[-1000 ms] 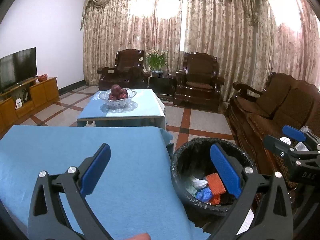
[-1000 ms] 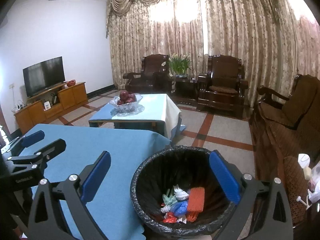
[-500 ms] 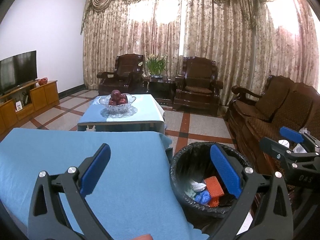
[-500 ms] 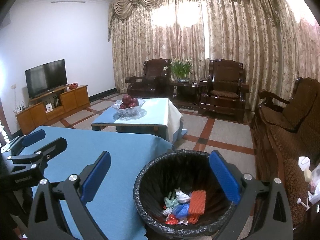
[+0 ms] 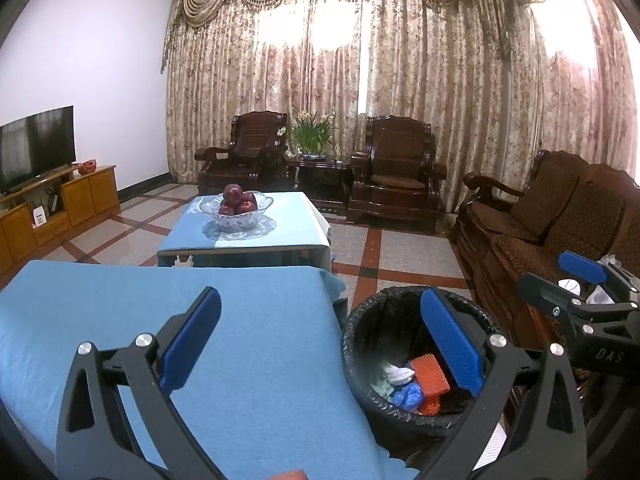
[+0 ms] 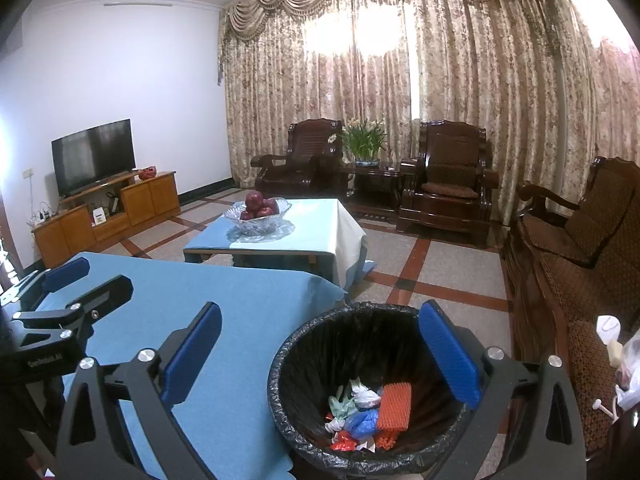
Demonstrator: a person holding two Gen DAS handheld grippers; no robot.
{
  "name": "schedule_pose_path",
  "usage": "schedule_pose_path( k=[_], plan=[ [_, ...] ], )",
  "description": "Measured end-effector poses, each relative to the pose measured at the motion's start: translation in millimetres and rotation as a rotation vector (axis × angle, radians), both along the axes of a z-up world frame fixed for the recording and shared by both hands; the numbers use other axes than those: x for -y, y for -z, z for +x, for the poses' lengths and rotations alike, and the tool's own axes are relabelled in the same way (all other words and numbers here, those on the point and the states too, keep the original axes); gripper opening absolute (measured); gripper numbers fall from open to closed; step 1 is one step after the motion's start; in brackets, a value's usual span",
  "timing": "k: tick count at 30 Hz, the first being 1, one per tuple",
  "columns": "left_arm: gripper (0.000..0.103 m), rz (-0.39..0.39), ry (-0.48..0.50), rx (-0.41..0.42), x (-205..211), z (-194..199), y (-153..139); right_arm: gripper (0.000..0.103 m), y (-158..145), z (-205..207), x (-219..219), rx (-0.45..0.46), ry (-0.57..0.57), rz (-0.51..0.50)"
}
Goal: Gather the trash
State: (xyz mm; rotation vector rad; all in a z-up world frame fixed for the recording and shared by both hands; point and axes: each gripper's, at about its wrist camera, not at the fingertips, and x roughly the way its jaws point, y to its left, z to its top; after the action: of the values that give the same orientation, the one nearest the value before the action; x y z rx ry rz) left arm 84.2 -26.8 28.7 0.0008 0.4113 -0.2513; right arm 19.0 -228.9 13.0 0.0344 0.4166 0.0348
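A black-lined trash bin stands on the floor beside the blue-covered table. Inside lie an orange mesh piece, blue plastic, white crumpled paper and red scraps. The bin also shows in the left wrist view. My left gripper is open and empty, above the table's right edge. My right gripper is open and empty, above the bin. The right gripper shows at the right edge of the left wrist view; the left gripper shows at the left of the right wrist view.
A low table with a glass bowl of red fruit stands ahead. Dark wooden armchairs and a sofa line the back and right. A TV sits on a wooden cabinet at left. White items lie on the sofa.
Both grippers have lifted and tilted up a little, so the bin and table sit lower in view. Both stay open and empty.
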Motion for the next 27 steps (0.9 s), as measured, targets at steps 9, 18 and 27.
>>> schedule_pose_path(
  k=[9, 18, 27],
  plan=[
    [0.097, 0.001, 0.001, 0.0, 0.3, -0.2, 1.1, 0.097, 1.1, -0.3, -0.3, 0.0, -0.001, 0.0],
    [0.097, 0.002, 0.0, 0.002, 0.9, -1.0, 1.8, 0.097, 2.2, -0.4, -0.8, 0.001, 0.0, -0.001],
    [0.097, 0.002, 0.0, 0.002, 1.3, -1.1, 3.0, 0.097, 2.9, -0.6, -0.6, 0.001, 0.0, 0.0]
  ],
)
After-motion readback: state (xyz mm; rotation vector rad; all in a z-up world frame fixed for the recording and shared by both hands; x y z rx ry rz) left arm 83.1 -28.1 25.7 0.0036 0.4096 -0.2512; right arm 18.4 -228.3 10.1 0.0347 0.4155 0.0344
